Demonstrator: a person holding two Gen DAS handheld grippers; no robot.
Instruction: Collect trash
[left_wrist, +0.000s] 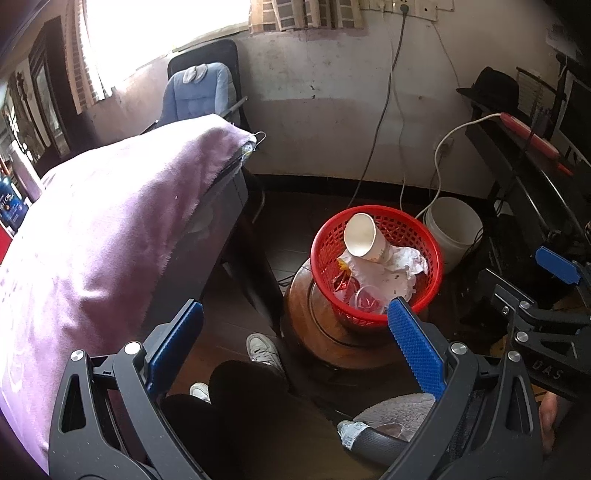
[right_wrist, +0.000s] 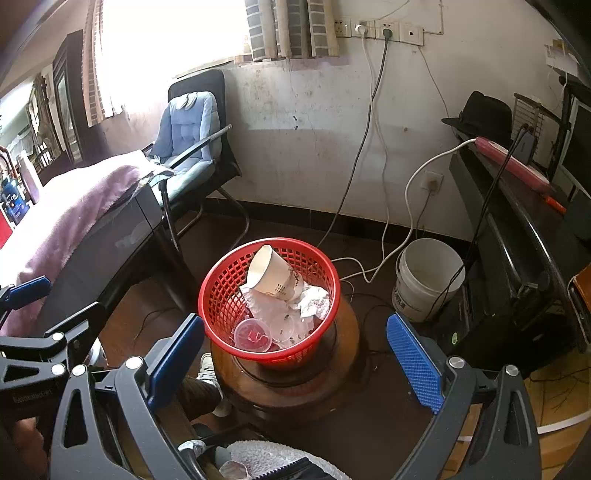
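Observation:
A red mesh basket (left_wrist: 325, 258) (right_wrist: 221, 295) stands on a round wooden stool (left_wrist: 306, 295) (right_wrist: 347, 332). It holds a white paper cup (left_wrist: 364, 238) (right_wrist: 271, 275), crumpled paper (left_wrist: 402, 264) (right_wrist: 314, 302) and clear plastic lids (left_wrist: 365, 297) (right_wrist: 253, 334). My left gripper (left_wrist: 295, 332) is open and empty, above and in front of the basket. My right gripper (right_wrist: 295, 332) is open and empty, above the basket's near rim. The right gripper also shows at the right edge of the left wrist view (left_wrist: 554, 291).
A table under a purple cloth (left_wrist: 110, 240) (right_wrist: 74, 206) is at the left. A chair with a blue cushion (right_wrist: 184, 129) stands behind it. A white bucket (right_wrist: 424, 280) (left_wrist: 454, 225), cables and a dark desk (right_wrist: 517, 240) are at the right. The person's legs and shoes (left_wrist: 262, 349) are below.

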